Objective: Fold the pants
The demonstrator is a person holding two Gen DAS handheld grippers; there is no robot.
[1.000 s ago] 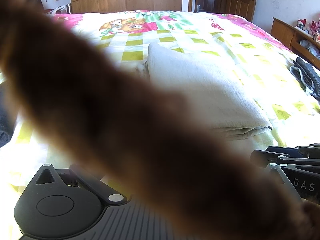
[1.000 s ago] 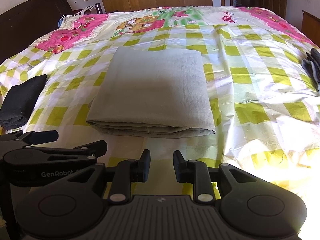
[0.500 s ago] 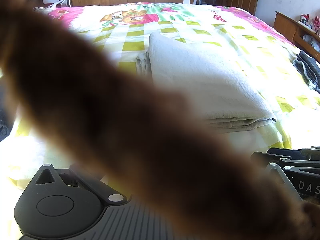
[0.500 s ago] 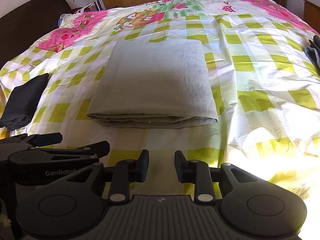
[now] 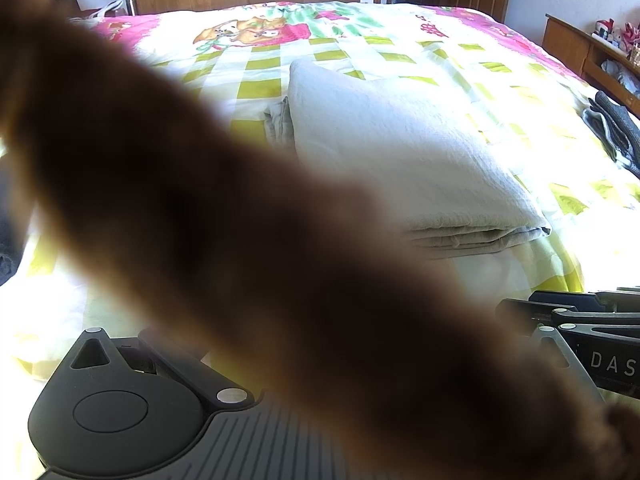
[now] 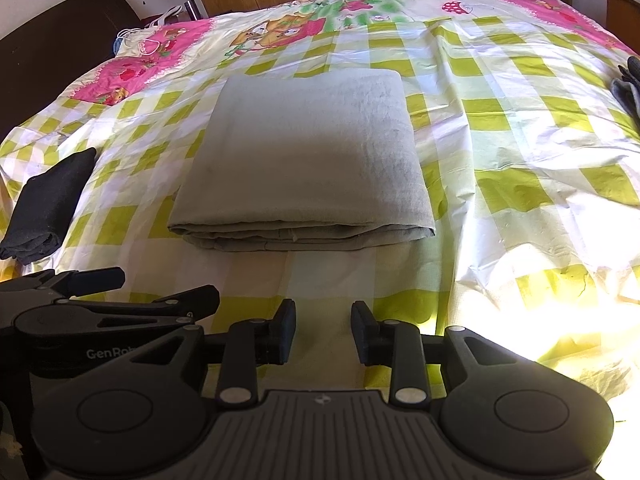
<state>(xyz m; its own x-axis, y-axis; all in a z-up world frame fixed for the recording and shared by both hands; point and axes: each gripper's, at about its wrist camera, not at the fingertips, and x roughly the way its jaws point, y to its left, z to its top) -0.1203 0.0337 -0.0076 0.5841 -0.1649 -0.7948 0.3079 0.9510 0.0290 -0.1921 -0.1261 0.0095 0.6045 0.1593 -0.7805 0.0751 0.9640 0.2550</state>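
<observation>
The grey-green pants (image 6: 304, 156) lie folded into a flat rectangle on the checked bedspread (image 6: 520, 152), with the layered edges toward me. They also show in the left wrist view (image 5: 404, 152). My right gripper (image 6: 323, 336) is open and empty, a short way in front of the folded edge. My left gripper shows in the right wrist view (image 6: 132, 292) as a black body at the lower left, beside the right one, with its fingers close together. In its own view a blurred brown shape (image 5: 240, 240) close to the lens hides its fingertips.
A folded black garment (image 6: 44, 204) lies at the left edge of the bed. Dark grey clothing (image 6: 628, 88) lies at the right edge. A dark headboard (image 6: 52, 32) stands at the far left, wooden wardrobes behind the bed, and a wooden shelf (image 5: 580, 48) to the right.
Both views have drawn a little closer to the folded pants. The right gripper stays open and the pants have not moved.
</observation>
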